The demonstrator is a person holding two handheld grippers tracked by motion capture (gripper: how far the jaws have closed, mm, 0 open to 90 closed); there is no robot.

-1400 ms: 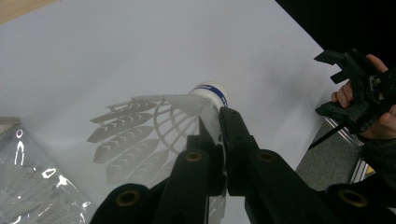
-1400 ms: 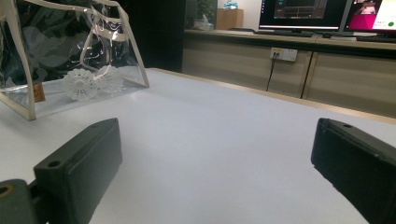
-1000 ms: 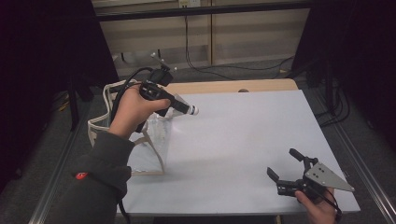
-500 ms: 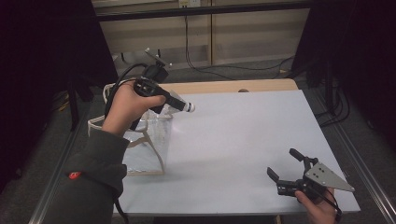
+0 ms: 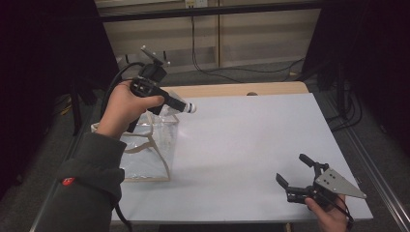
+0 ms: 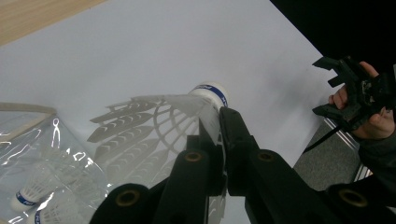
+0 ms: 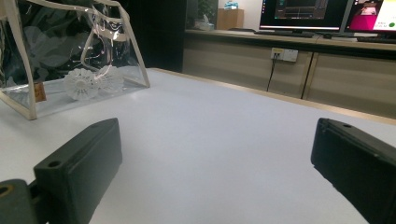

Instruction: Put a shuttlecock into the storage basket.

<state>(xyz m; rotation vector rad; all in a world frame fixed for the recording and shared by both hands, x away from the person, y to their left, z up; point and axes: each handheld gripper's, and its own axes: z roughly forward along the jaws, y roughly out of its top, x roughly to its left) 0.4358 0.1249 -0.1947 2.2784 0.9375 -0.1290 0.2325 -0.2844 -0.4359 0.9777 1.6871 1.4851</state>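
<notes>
The shuttlecock [image 6: 187, 116] is held in the air above the left part of the desk [image 5: 251, 140], just over the top of the clear bag [image 5: 145, 150], gripped by the left gripper [image 6: 219, 135]. Judged from its build, it is very light, with a firm rounded cork nose [image 5: 191, 108] and a thin feather skirt that would crush or bend under pressure. The safest hold is judged to be low on the skirt beside the cork or on the cork itself, with light pressure. The jaws are nearly closed, pinching the skirt edge just behind the blue-banded cork.

Its long axis runs from skirt to cork roughly level. In the high view the cork points toward the desk's middle, away from the bag; the skirt flares back toward the holding hand [image 5: 123, 108].

More shuttlecocks [image 7: 93, 83] lie inside the bag, resting on its floor. The bag stands upright at the desk's left edge, with cream trim and handles.

The right gripper [image 5: 297, 181] rests near the desk's front right corner, well apart from the bag. Its jaws stand wide open with nothing between them.
</notes>
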